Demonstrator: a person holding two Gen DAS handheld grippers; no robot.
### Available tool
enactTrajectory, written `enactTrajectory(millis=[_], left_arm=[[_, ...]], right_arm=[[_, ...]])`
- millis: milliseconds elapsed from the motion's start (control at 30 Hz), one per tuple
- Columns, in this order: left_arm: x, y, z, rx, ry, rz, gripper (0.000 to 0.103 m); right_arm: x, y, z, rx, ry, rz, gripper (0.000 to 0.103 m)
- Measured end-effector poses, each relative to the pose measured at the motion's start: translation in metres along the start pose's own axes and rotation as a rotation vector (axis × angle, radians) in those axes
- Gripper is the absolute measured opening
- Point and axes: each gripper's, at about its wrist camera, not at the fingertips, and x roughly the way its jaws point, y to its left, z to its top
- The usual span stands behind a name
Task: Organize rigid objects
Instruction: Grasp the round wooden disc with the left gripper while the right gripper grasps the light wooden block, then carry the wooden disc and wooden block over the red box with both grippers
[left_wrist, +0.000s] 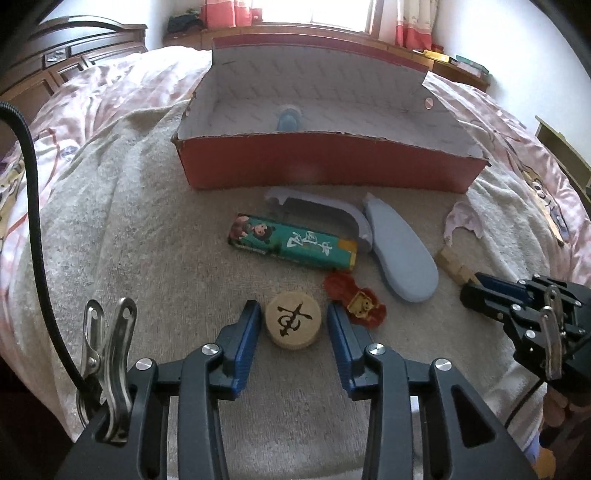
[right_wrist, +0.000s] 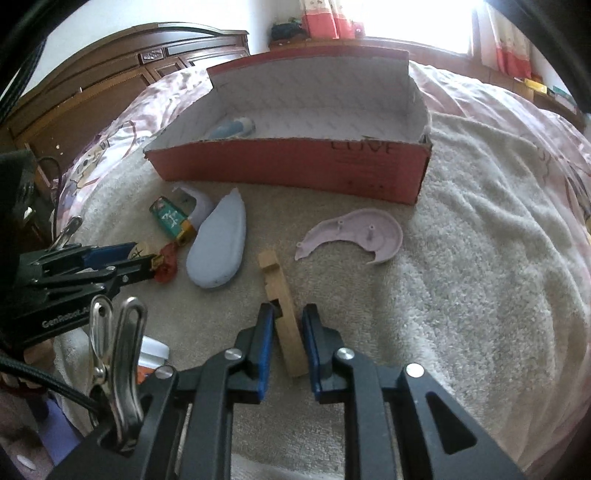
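A round wooden chess piece (left_wrist: 293, 324) with a black character lies on the beige towel between the blue pads of my left gripper (left_wrist: 293, 317). The jaws are open, with a slim gap on each side of the piece. My right gripper (right_wrist: 289, 317) is shut on a long notched wooden block (right_wrist: 282, 291), which lies on the towel and points away from me. The open red cardboard box (left_wrist: 332, 162) stands beyond, with a blue object (left_wrist: 286, 120) inside. In the left wrist view the right gripper (left_wrist: 480, 291) is at the far right, over the block's end (left_wrist: 452, 264).
Between the grippers and the box lie a green picture tin (left_wrist: 295, 243), a lavender curved shell (left_wrist: 317, 210), a blue oval piece (left_wrist: 402, 251) and a red toy (left_wrist: 354, 299). A second lavender shell (right_wrist: 354, 236) lies right of the block. A wooden headboard (right_wrist: 110, 74) stands at the back left.
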Motion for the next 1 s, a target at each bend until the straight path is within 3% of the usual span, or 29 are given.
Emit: enactTrajectory(millis=[100,167,300,333,467,733,1000], left_arm=[[0.0,-0.002,-0.001,0.01,-0.002,0.01,0.038],[0.0,-0.002,-0.001,0.012,-0.004,0.009,0.038],[-0.002,-0.001,-0.002,0.011,-0.012,0.018,0.033],[-0.003,-0.001,-0.003,0.012,-0.014,0.017,0.033],[-0.005,-0.001,-0.004,0.015,-0.019,0.018,0.032],[-0.014,0.001,-0.001,0.0,-0.04,0.024,0.032],[-0.025,0.005,0.008,-0.01,-0.076,0.032,0.032]], right_arm=[[0.0,0.002,-0.001,0.002,-0.003,0.0,0.021],[-0.001,0.004,-0.001,-0.002,-0.004,0.01,0.029],[0.0,0.013,-0.003,-0.054,-0.016,-0.021,0.032],[0.0,0.014,-0.004,-0.064,-0.018,-0.028,0.031],[-0.001,0.014,-0.003,-0.068,-0.027,-0.069,0.013],[-0.009,0.0,-0.003,0.022,-0.04,0.0,0.012],[-0.025,0.003,0.006,0.016,-0.092,0.032,0.012]])
